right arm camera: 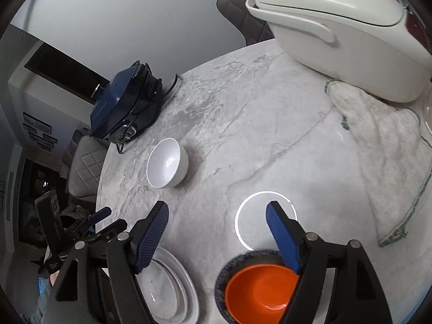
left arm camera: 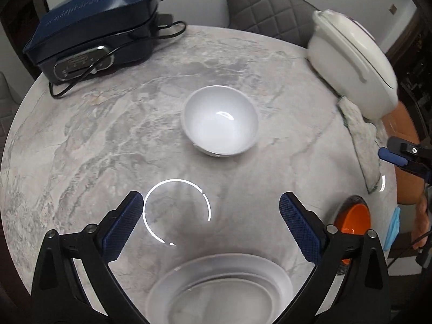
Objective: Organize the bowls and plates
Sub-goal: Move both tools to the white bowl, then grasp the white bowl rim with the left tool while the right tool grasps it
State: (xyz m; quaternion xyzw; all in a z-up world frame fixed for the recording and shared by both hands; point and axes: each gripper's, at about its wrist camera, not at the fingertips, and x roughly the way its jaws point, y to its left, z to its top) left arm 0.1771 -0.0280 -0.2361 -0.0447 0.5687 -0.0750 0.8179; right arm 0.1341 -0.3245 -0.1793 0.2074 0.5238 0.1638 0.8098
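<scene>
Judging by the layout, stacking is mostly done: white plates (left arm camera: 220, 289) nested near, orange bowl (right arm camera: 259, 289) right; white bowl (left arm camera: 220, 120) remains alone mid-table; left gripper (left arm camera: 210, 224) and right gripper (right arm camera: 217, 228) both gape empty

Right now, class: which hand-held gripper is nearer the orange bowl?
Right. The right hand-held gripper hovers just above the orange bowl; the left hand-held gripper hangs over the white plates, beside it.
</scene>
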